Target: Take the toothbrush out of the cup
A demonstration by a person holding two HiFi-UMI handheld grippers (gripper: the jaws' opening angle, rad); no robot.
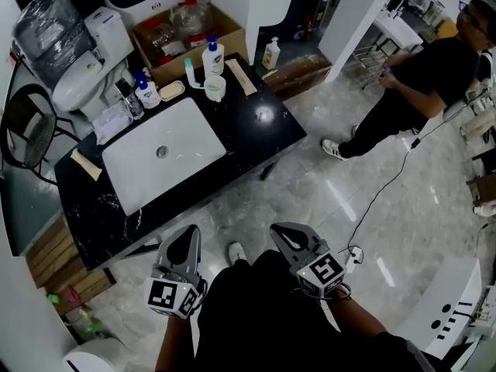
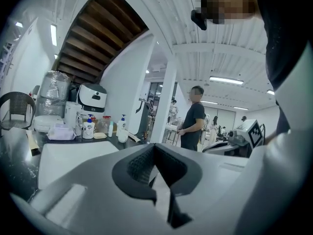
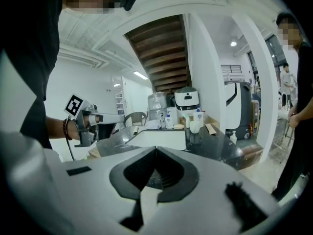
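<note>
A pale cup (image 1: pixel 215 87) stands at the back of the black counter (image 1: pixel 256 134), behind the white sink (image 1: pixel 159 153). A thin pale toothbrush handle (image 1: pixel 197 85) seems to lean out of it to the left. The cup also shows small in the left gripper view (image 2: pixel 122 137) and the right gripper view (image 3: pixel 194 127). Both grippers hang over the floor, well short of the counter's near edge. My left gripper (image 1: pixel 188 231) (image 2: pixel 155 146) is shut and empty. My right gripper (image 1: pixel 280 229) (image 3: pixel 155 150) is shut and empty too.
Pump bottles (image 1: pixel 213 56) (image 1: pixel 147 93), a soap dish (image 1: pixel 171 91) and a cardboard box (image 1: pixel 182 29) crowd the counter's back. A toilet (image 1: pixel 77 84) and a chair (image 1: pixel 27 130) stand at left. A person (image 1: pixel 418 84) stands at right, and a cable (image 1: pixel 380 200) trails across the floor.
</note>
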